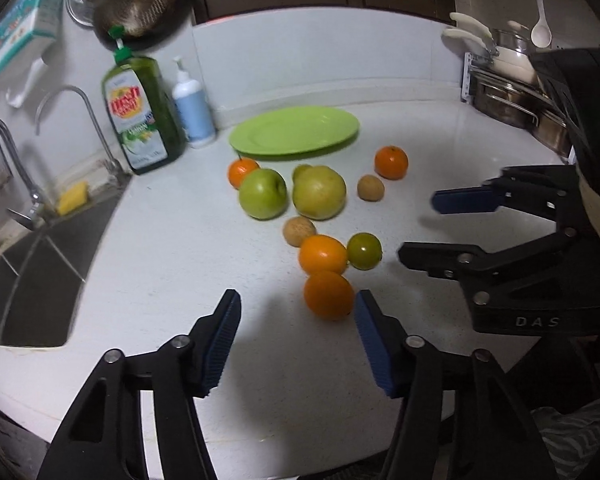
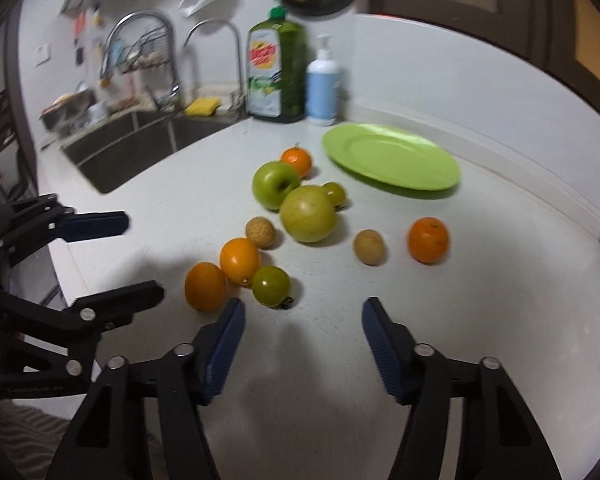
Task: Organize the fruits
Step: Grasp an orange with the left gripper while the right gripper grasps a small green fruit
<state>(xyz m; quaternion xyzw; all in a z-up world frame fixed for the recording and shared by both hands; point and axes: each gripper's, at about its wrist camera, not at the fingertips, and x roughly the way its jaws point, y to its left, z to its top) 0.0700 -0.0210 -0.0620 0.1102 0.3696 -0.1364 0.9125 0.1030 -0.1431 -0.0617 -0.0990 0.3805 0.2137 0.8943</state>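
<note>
Several fruits lie loose on the white counter [image 1: 160, 248]: a green apple [image 1: 262, 193], a large yellow-green fruit [image 1: 319, 192], oranges [image 1: 328, 295], a small green fruit [image 1: 364, 251] and small brown fruits [image 1: 299, 231]. A green plate [image 1: 294, 130] stands empty behind them; it also shows in the right wrist view [image 2: 392, 156]. My left gripper [image 1: 298, 320] is open and empty, its right pad beside the nearest orange. My right gripper [image 2: 304, 332] is open and empty, just short of the small green fruit [image 2: 271, 285] and an orange [image 2: 205, 286].
A sink [image 1: 40, 280] with taps lies at the left, with a yellow sponge [image 1: 73, 197] on its edge. A green dish soap bottle [image 1: 140, 112] and a white pump bottle [image 1: 193, 110] stand by the wall. Pots on a rack [image 1: 512, 88] stand at the right.
</note>
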